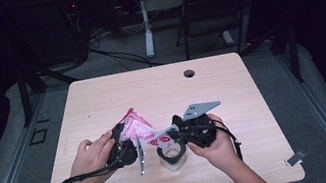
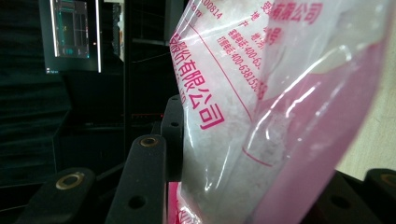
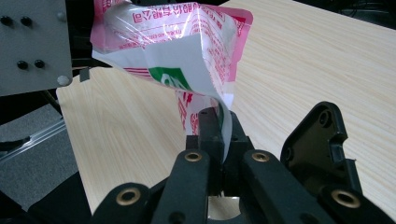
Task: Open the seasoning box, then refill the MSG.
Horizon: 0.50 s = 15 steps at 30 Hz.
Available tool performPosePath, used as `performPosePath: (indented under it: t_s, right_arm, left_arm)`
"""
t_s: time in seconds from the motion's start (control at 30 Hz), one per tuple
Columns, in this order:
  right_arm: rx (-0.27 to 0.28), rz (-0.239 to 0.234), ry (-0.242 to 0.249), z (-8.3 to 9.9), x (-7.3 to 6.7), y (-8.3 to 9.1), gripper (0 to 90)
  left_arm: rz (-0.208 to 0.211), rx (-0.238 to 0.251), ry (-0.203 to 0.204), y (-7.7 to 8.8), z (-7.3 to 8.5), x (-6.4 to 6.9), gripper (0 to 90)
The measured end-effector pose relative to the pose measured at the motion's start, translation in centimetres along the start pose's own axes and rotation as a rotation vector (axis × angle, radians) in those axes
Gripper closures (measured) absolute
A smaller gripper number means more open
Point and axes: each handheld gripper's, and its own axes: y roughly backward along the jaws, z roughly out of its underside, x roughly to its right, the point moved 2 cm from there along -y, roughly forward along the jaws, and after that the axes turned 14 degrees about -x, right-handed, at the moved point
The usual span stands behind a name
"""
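Pink-and-white printed plastic bag (image 1: 140,130), holding a white granular content, is suspended above the near-centre of the light wood table (image 1: 231,84), between the two hand-held grippers. The left gripper (image 1: 127,147), held in the person's left hand (image 1: 92,157), sits at the bag's left side; in the left gripper view the bag (image 2: 261,121) lies between its black jaws, which stand on either side of it, and they appear to pinch it, though the contact itself is not clearly shown. The right gripper (image 1: 178,132), held in the right hand (image 1: 214,148), meets the bag's lower right corner. In the right gripper view its jaws are pressed together on a thin edge of the bag (image 3: 187,56), with the bag rising above them and a green mark visible on its white panel. A clear container with a black ring top (image 1: 172,155) stands on the table just below the bag, between the hands. A grey three-cornered plate (image 1: 199,109) tops the right gripper. A folding chair (image 1: 214,6) stands beyond the table's far edge.
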Motion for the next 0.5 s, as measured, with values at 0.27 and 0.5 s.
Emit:
performPosePath:
  t_s: [0.27,0.5]
  right_arm:
    - [0.001,-0.002,-0.005,0.01,0.08,-0.06,90.0]
    - [0.003,-0.004,-0.006,-0.01,0.03,-0.2,90.0]
  left_arm:
    - [-0.019,-0.005,-0.02,0.13,-0.02,-0.16,66.5]
    - [-0.024,-0.005,-0.023,0.13,0.08,-0.18,66.5]
